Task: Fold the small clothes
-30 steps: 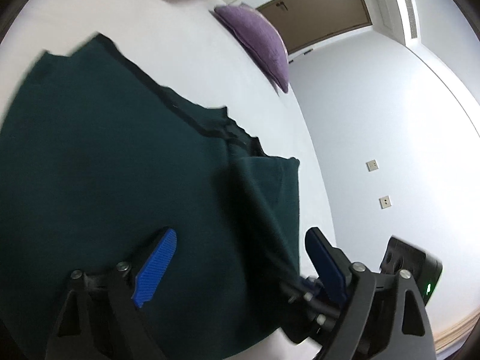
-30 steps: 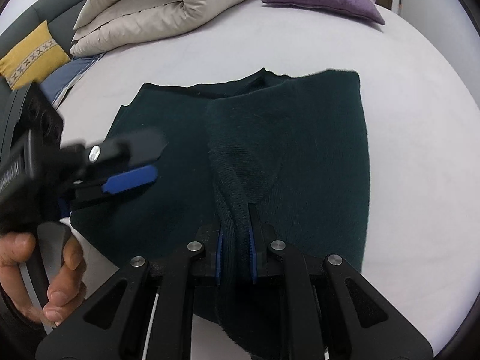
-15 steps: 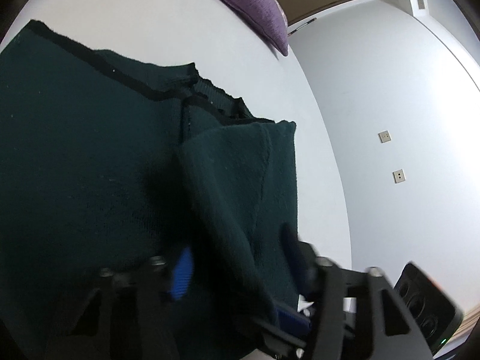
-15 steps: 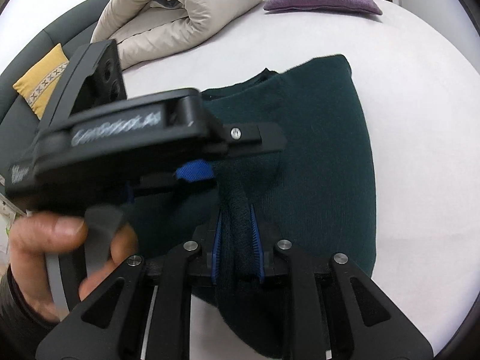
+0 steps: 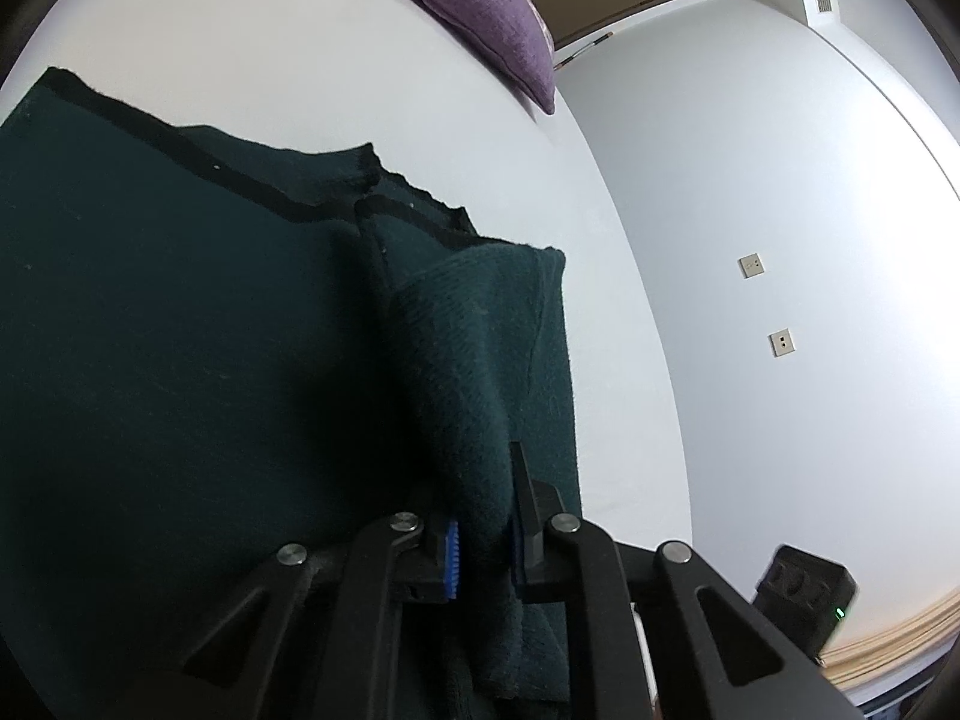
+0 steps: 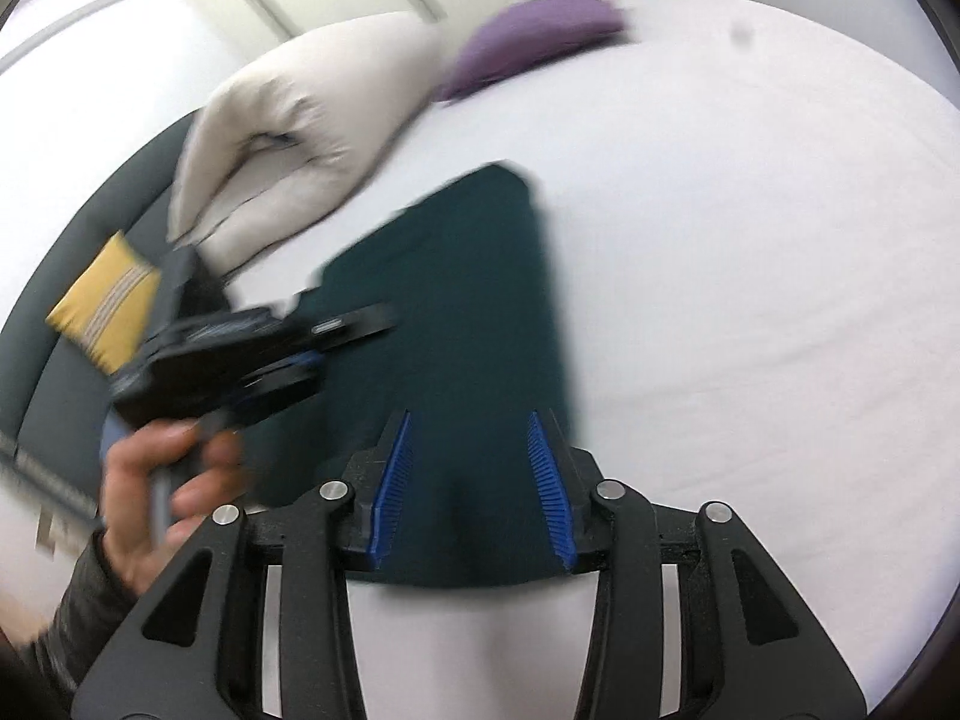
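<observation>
A dark green knit garment (image 5: 180,360) lies spread on the white bed (image 5: 336,60); it also shows in the right wrist view (image 6: 456,324). My left gripper (image 5: 483,546) is shut on a raised fold of the garment (image 5: 474,372) at its right part. My right gripper (image 6: 471,480) is open and empty, hovering over the garment's near edge. The left gripper (image 6: 264,360) and the hand holding it appear blurred at the left of the right wrist view.
A purple cushion (image 5: 480,18) lies at the far side of the bed. A rolled beige duvet (image 6: 300,132) and a yellow cushion (image 6: 102,306) lie by the grey headboard (image 6: 78,276). A wall with sockets (image 5: 750,267) stands right of the bed.
My left gripper has moved in and shut on the garment fold. My right gripper has let go of that fold, opened and pulled back and up.
</observation>
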Tool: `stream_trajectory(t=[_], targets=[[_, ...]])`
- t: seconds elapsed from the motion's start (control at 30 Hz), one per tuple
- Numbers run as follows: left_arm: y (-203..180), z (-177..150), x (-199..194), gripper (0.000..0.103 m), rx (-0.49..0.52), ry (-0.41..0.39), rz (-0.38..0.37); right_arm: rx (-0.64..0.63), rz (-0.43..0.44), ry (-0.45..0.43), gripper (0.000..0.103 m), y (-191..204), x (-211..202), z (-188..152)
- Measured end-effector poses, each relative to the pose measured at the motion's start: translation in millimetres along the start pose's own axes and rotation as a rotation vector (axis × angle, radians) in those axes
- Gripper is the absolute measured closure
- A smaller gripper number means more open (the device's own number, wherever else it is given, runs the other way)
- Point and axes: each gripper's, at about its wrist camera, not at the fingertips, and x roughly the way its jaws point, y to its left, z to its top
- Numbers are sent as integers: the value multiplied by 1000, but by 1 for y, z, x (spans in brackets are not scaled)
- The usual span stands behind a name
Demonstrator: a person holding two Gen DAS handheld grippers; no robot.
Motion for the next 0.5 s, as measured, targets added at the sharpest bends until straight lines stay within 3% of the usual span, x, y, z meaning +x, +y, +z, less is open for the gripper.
stream_trajectory(t=[0.13, 0.3, 0.5], targets=[[8, 2, -6, 90, -20, 4, -7, -25, -49, 17, 64, -3, 8, 0], [12, 7, -32, 90, -33, -10, -37, -67, -18, 28, 64, 13, 25, 5], [19, 26, -72, 90, -1, -52, 23, -138, 21, 44, 64, 46, 27, 2]])
